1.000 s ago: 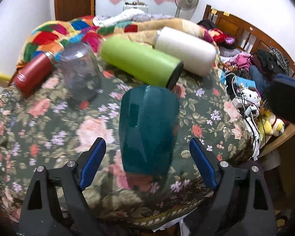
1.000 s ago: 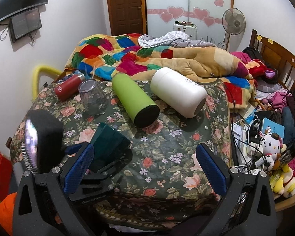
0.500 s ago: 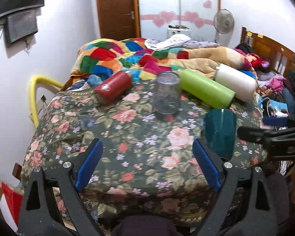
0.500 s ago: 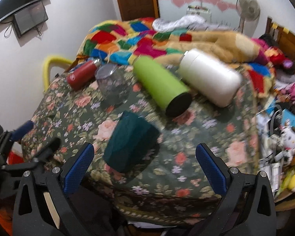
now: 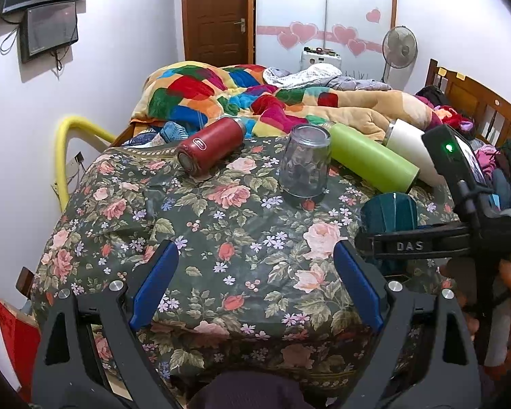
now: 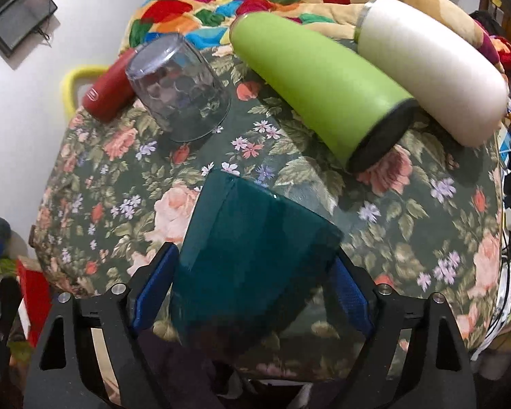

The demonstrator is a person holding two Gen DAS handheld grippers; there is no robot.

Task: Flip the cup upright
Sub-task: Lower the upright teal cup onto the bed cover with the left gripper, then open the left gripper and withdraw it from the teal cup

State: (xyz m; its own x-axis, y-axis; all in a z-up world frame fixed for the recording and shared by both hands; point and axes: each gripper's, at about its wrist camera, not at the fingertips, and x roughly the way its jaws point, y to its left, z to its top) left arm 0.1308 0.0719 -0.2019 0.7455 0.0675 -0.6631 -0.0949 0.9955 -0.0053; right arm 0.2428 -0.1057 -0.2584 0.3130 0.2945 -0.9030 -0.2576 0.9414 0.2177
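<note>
The right hand-held gripper (image 6: 252,293) has its blue pads on either side of the teal cup (image 6: 252,255), apparently clamped on it, at the near right of the floral-covered counter (image 5: 194,225), the cup still mouth-down and not yet turned. The left hand-held gripper (image 5: 255,286) hangs open and empty at the near edge; lifting and flipping the cup upright appear to remain

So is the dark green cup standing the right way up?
No, upside down. The teal cup shows its closed base on top, mouth against the flowered cloth, between the right hand-held gripper fingers.
</note>
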